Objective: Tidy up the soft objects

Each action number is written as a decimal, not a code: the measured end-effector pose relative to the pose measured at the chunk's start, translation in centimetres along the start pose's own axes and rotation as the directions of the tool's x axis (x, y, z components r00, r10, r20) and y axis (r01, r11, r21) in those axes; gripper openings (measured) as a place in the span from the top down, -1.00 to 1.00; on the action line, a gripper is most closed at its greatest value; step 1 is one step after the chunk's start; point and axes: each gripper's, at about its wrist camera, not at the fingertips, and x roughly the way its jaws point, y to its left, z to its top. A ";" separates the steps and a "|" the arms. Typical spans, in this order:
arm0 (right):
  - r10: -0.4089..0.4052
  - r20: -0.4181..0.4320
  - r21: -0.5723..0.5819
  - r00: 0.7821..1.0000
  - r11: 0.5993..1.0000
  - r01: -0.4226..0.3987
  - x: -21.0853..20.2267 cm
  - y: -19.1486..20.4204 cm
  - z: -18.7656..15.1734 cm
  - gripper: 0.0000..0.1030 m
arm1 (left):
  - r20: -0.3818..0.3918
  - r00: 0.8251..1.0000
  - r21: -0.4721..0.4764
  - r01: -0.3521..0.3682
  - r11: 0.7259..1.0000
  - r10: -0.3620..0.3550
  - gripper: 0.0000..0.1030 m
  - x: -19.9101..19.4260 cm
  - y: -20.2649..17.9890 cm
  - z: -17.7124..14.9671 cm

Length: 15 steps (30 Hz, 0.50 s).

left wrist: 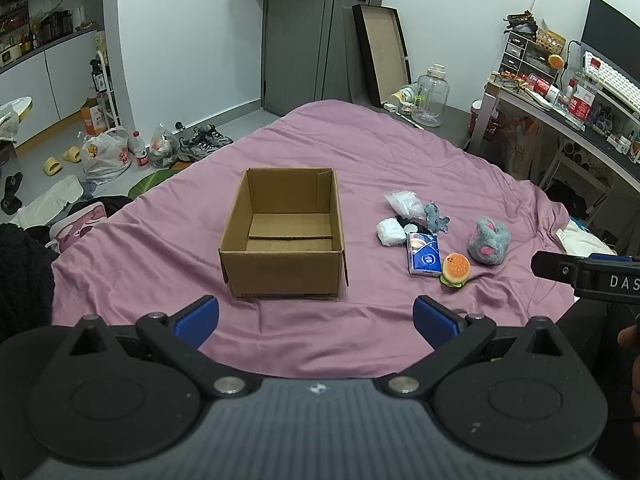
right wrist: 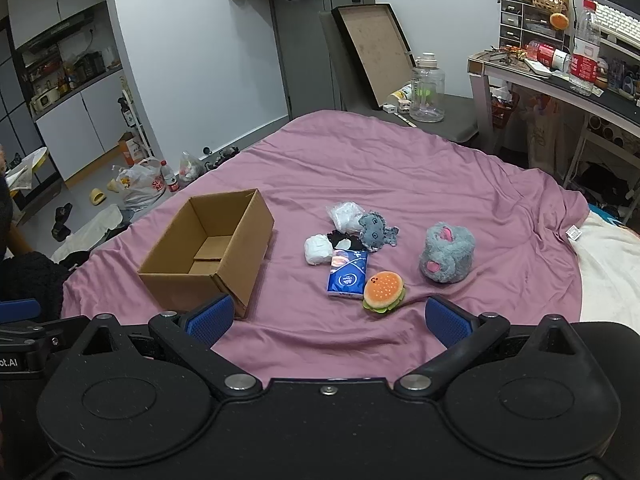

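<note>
An empty open cardboard box (left wrist: 284, 236) (right wrist: 208, 248) sits on the pink bedsheet (left wrist: 320, 152). To its right lie several soft things: a burger plush (left wrist: 455, 270) (right wrist: 383, 291), a blue tissue pack (left wrist: 423, 254) (right wrist: 347, 272), a grey furry plush (left wrist: 490, 240) (right wrist: 447, 252), a small grey plush toy (left wrist: 436, 217) (right wrist: 374, 230), a white bundle (left wrist: 391, 232) (right wrist: 318, 249) and a clear bag of white stuff (left wrist: 404, 202) (right wrist: 345, 214). My left gripper (left wrist: 316, 320) is open and empty in front of the box. My right gripper (right wrist: 326, 318) is open and empty just in front of the burger.
A desk (right wrist: 560, 80) crowded with bottles and drawers stands at the right. A large water jug (left wrist: 430, 98) and a leaning frame (left wrist: 382, 52) stand beyond the bed. Bags, shoes and a bottle lie on the floor (left wrist: 120, 152) at the left.
</note>
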 end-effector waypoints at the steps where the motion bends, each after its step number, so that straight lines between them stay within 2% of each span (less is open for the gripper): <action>1: 0.001 0.001 0.000 1.000 1.000 -0.001 0.0 0.0 -0.1 -1.00 | 0.001 1.000 -0.001 0.000 1.000 0.000 -0.99 -0.1 0.0 0.0; 15: -0.008 0.004 -0.009 1.000 1.000 0.008 -0.1 0.1 -0.1 -1.00 | -0.004 1.000 -0.009 -0.003 1.000 0.003 -0.99 0.2 0.2 -0.2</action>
